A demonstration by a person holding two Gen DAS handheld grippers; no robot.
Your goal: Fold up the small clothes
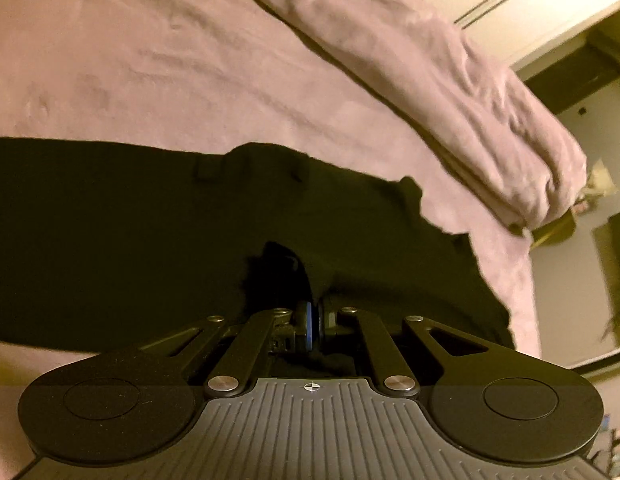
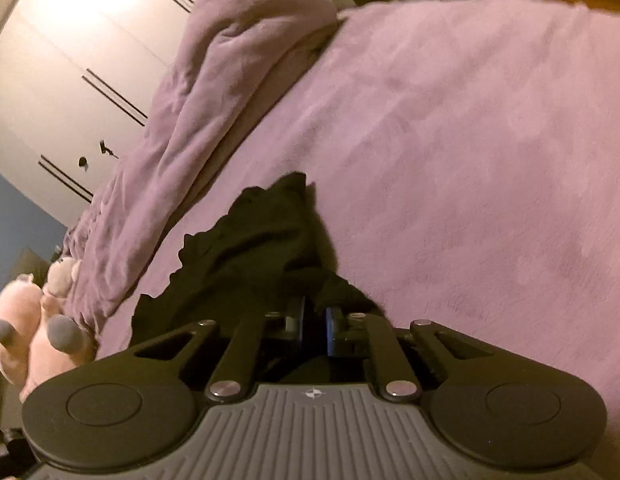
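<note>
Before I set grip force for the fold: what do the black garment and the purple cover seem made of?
Black garment: soft matte fabric, maybe cotton knit; it drapes and bunches where the left gripper and right gripper pinch it. The weave is too dark to tell.
Purple cover: plush, fleece-like nap, with brushed streaks and a dull sheen.
</note>
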